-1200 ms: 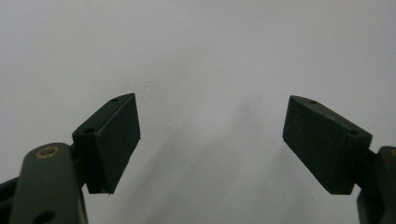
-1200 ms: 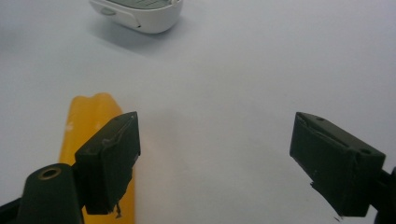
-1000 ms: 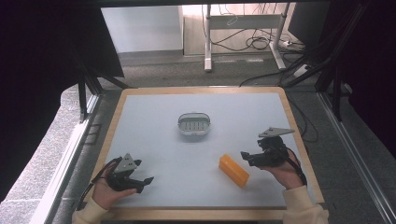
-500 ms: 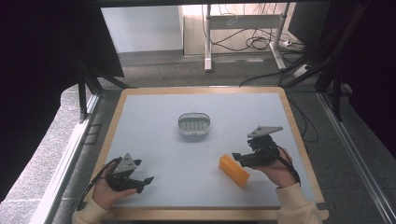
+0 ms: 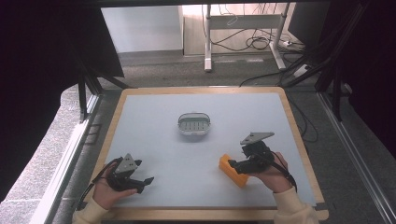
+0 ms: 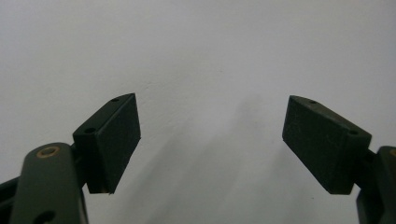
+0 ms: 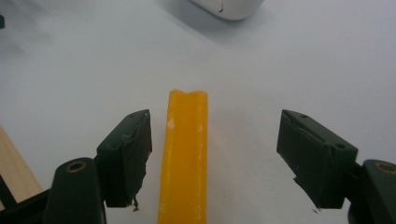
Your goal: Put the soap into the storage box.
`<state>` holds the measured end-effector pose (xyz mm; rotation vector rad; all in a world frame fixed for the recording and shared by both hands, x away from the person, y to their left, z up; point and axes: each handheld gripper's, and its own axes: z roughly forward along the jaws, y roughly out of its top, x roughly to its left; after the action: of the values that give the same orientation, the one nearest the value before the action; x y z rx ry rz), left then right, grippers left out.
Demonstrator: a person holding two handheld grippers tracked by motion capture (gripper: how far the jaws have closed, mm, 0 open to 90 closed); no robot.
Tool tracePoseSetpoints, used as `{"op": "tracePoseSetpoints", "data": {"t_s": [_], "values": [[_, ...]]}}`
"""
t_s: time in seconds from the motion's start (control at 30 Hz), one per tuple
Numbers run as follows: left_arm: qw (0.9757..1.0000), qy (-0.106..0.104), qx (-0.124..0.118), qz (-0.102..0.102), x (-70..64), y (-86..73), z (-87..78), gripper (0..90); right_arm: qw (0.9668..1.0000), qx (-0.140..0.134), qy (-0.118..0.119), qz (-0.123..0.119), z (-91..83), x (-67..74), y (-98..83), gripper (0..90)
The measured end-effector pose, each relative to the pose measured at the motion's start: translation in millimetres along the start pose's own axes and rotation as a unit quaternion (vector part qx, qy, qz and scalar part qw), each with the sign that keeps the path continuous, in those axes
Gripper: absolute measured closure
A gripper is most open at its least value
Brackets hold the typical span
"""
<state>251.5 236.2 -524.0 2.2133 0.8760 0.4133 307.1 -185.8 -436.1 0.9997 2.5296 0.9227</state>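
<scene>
Near the soap dish (image 5: 194, 126), toward your right hand: orange bar (image 5: 233, 171), flat on the bench (image 5: 154, 112). Step: grasp approach. Your right tongs (image 7: 212, 158) straddle the bar, have just been closing, not yet pressing; next, centre and clamp. Your left tongs (image 6: 210, 140): apart, empty.

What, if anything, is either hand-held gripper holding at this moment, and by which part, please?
Nothing is held. The right hand-held gripper, whose jaws have just been closing, straddles the orange block without pressing it. The left hand-held gripper is open over bare table.
</scene>
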Motion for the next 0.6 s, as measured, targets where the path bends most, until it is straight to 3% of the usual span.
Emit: {"op": "tracePoseSetpoints", "data": {"t_s": [0.33,0.6], "values": [[1.0,0.0,0.002,0.002,-0.4,0.0,0.2,19.3,0.9996,0.023,-0.003,-0.014,7.8,6.3,-2.4,26.8],[1.0,0.0,0.004,0.003,-0.4,-0.2,0.6,19.3,0.9977,0.062,-0.012,-0.023,17.5,8.9,-4.9,27.9]]}}
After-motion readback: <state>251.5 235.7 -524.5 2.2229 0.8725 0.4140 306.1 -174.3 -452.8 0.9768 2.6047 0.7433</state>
